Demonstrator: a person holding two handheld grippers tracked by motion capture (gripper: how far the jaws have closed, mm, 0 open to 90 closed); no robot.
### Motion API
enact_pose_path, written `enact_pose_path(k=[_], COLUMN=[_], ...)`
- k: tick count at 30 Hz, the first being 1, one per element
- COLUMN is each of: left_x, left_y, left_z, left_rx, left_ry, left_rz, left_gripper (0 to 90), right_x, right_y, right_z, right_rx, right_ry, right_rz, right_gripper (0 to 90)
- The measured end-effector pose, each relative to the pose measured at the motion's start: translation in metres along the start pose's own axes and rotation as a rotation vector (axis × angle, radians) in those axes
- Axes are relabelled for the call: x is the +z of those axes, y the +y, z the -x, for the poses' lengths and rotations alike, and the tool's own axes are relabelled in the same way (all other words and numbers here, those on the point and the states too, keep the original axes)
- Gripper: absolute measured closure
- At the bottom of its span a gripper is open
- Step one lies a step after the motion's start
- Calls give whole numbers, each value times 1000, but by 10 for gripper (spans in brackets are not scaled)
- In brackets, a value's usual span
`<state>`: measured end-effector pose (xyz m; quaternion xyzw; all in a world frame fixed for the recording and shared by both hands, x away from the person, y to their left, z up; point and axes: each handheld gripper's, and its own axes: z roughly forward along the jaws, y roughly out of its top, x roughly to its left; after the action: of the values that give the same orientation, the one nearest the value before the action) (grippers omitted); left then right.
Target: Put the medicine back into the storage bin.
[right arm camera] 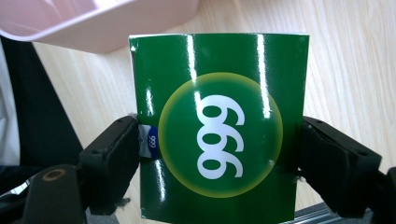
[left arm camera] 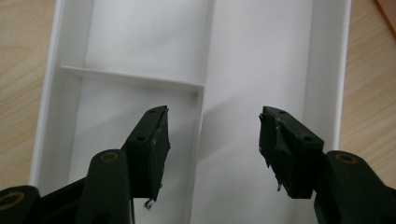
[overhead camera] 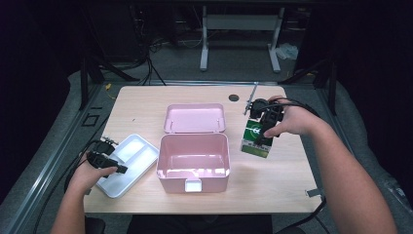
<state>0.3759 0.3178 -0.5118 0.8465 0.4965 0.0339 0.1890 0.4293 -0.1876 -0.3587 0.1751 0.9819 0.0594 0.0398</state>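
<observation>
I had the green carton (right arm camera: 219, 126) clamped in the right tongs (overhead camera: 265, 127), one jaw on each narrow side, about halfway up its height. It hung right of centre in the high view, lifted just clear of the worktop (overhead camera: 272, 190) as far as I could judge, beside the open pink box (overhead camera: 193, 161). In the right gripper view the glossy face with its round yellow-green badge and white "999" sat squarely between the jaws.

I judged it a light, thin cardboard pack: stiff at the edges, likely to dent if squeezed across the broad faces, and slick from the shiny print. Gripping the side edges, where the folded card is strongest, seemed the right hold.

The right forearm came in from the lower right of the high view, hand (overhead camera: 292, 122) arched over the carton and the tongs pointing down and back toward me.

The left tongs (overhead camera: 108, 158) were spread wide and held nothing, hovering over the white divided tray (left arm camera: 140, 56) at the lower left of the high view, left hand (overhead camera: 87, 173) low by the worktop's near edge.
</observation>
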Motion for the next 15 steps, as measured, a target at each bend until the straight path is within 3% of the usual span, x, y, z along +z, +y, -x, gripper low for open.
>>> enact_pose_path(k=[15], left_x=[1], left_y=[0], left_z=[0], left_rx=[3], left_ry=[-1], left_rz=[-4], left_gripper=[428], right_x=[-25], right_y=[43], right_z=[-39], right_rx=[-153], right_ry=[43], right_rz=[33], right_gripper=[175])
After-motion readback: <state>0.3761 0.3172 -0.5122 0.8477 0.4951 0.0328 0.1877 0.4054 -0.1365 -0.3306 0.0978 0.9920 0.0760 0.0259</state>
